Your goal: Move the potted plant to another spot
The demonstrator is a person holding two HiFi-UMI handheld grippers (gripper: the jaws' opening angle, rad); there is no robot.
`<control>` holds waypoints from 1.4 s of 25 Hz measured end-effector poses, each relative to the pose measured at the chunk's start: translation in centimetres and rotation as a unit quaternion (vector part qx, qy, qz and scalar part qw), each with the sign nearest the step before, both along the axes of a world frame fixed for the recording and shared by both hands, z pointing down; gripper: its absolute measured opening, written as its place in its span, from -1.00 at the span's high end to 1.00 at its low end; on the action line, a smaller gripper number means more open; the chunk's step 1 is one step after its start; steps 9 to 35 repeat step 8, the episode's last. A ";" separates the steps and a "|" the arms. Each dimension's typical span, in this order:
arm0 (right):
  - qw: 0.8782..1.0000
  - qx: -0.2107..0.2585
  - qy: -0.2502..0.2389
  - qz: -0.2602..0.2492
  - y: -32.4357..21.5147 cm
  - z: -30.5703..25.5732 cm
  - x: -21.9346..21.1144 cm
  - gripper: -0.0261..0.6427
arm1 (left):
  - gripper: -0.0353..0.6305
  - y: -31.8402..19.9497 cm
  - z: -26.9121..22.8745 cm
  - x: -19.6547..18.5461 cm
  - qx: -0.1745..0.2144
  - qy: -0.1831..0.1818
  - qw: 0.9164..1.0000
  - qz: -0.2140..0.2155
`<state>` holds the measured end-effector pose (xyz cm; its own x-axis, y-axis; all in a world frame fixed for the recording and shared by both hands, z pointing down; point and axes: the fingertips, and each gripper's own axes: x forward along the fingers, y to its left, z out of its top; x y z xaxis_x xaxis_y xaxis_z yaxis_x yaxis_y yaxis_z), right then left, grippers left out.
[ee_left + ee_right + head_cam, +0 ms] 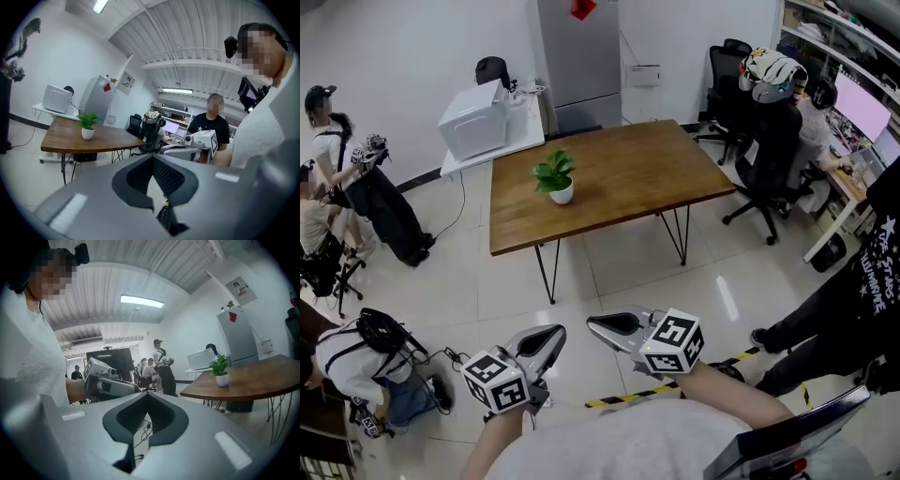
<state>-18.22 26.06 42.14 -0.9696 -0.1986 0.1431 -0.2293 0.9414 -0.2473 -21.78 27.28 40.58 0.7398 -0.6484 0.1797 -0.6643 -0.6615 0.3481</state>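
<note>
Standing view of the work area. The plant (pixel 554 178) sits upright in its white pot on the wooden bench (pixel 647 169), toward its left half. The left gripper (pixel 551 333) and right gripper (pixel 598 323) are held low, close to the body and side by side, probably a carrying posture. Each has its jaws drawn together to a thin slit and grips nothing. The plant lies well apart from both, ahead across open floor; this may be its old spot or its new one.

The head view's right edge cuts off the person in black (pixel 867 267), head unseen.
</note>
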 end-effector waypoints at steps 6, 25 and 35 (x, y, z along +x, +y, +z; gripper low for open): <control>1.000 0.004 0.002 -0.002 -0.1 -0.1 -0.7 0.91 | 0.94 0.1 -0.1 -0.5 0.002 -0.003 1.000 0.002; 1.000 0.004 0.003 -0.003 0.1 -0.1 -1.1 0.91 | 0.94 0.2 -0.1 -1.0 0.000 -0.003 1.000 0.000; 1.000 0.004 0.003 -0.003 0.1 -0.1 -1.1 0.91 | 0.94 0.2 -0.1 -1.0 0.000 -0.003 1.000 0.000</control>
